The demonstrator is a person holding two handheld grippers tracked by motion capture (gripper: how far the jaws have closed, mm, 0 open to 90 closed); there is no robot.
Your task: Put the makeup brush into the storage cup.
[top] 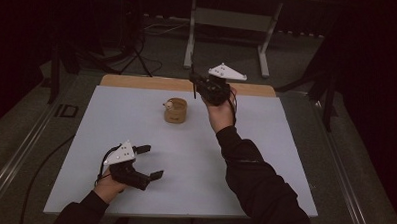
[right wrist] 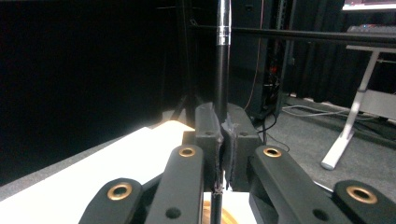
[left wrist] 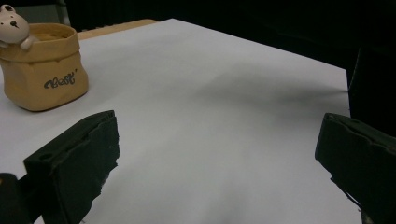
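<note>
A tan sack-shaped pot [top: 175, 111] with a small white bear figure on its rim stands on the white table sheet [top: 265, 159], towards the back middle. My right gripper [top: 194, 82] is held up just right of and behind the pot, shut on a thin black pen [top: 194, 94] that stands upright. The right gripper view has the pen [right wrist: 223, 56] rising from between my closed right gripper [right wrist: 222, 126]. My left gripper [top: 152, 162] rests open near the front left. Its view looks between the wide-apart jaws of the left gripper [left wrist: 217, 144] at the pot [left wrist: 44, 70], well ahead to the left.
A strip of bare wooden tabletop [top: 147, 82] shows behind the sheet. Beyond the table stand a white desk frame [top: 229, 23], a dark tripod [top: 136, 45] and floor cables. The sheet's right edge [left wrist: 345, 74] drops into darkness.
</note>
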